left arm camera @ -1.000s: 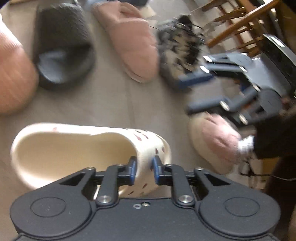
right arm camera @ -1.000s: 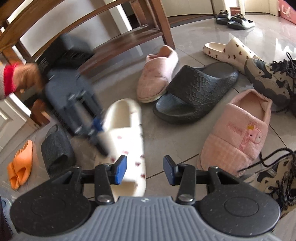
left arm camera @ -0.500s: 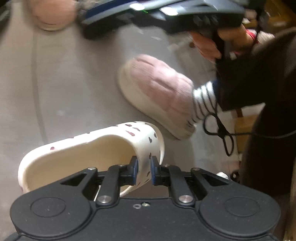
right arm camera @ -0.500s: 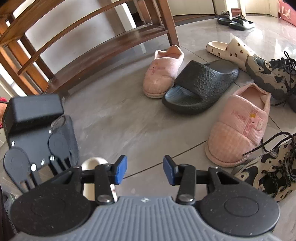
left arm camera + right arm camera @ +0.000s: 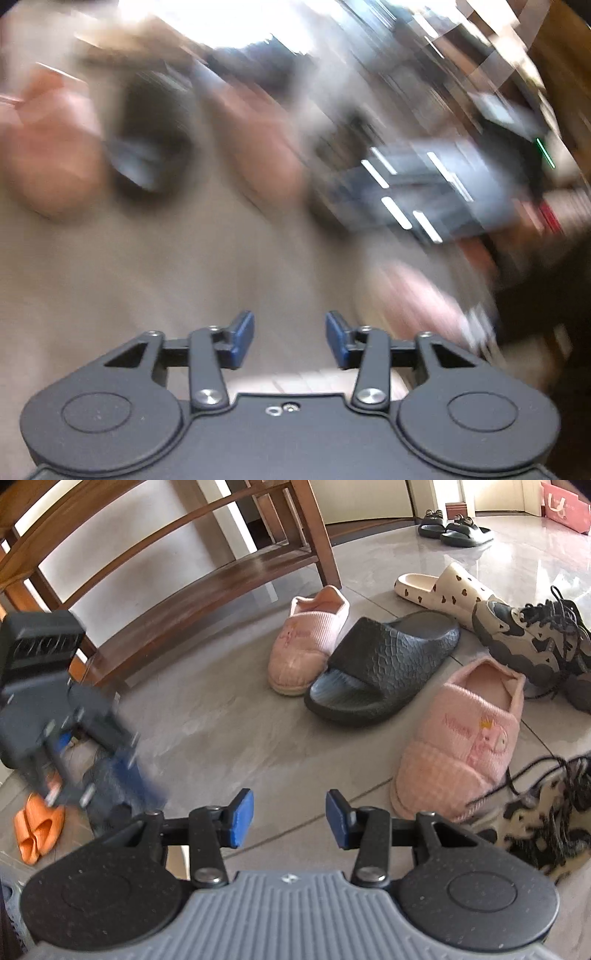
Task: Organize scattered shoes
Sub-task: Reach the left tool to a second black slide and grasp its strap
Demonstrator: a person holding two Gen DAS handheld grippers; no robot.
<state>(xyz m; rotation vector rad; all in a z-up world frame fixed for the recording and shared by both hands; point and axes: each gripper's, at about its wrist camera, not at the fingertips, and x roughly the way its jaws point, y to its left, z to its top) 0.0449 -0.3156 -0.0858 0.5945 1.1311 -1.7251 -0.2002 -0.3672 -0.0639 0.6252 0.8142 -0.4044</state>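
My left gripper [image 5: 290, 339] is open and empty; its view is badly blurred by motion. A pale strip of the cream slipper [image 5: 314, 380] shows just under its fingers. My right gripper [image 5: 290, 821] is open and empty above the floor. Ahead of it lie a black slide [image 5: 384, 664], two pink slippers [image 5: 310, 642] [image 5: 465, 734], a cream heart-print slipper [image 5: 439, 590] and two laced sneakers [image 5: 532, 638] [image 5: 546, 819]. The left gripper also shows, blurred, at the left of the right wrist view [image 5: 74, 738].
A wooden rack [image 5: 177, 590] stands at the back left. Small orange sandals [image 5: 37, 823] and a dark shoe [image 5: 107, 782] lie at the left. A black sandal pair [image 5: 454, 528] sits far back. A foot in a pink slipper [image 5: 417, 295] is at the left view's right.
My left gripper has opened and let go of the cream slipper, then swung away fast. My right gripper has stayed open and shifted only slightly.
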